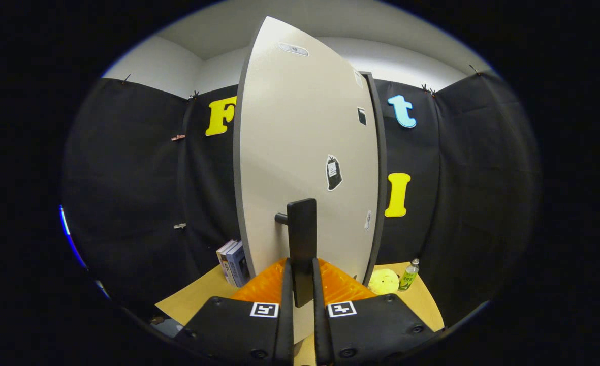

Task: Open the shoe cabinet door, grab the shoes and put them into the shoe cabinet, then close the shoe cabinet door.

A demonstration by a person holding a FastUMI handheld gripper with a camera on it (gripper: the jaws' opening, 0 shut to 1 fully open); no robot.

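Pale grey cabinet door (300, 152) stands ajar, its dark handle (302, 244) clenched between the tongs (301, 284); books (233, 263) stand at the bench's (198, 297) far left edge

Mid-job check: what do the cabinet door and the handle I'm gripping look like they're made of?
Cabinet door: looks like laminated board, a matte, pale, flat face with a thin dark edge band. Handle: a dark, matte flat bar, likely painted metal or plastic; can't tell which. The gripper fingers press on it from both sides.
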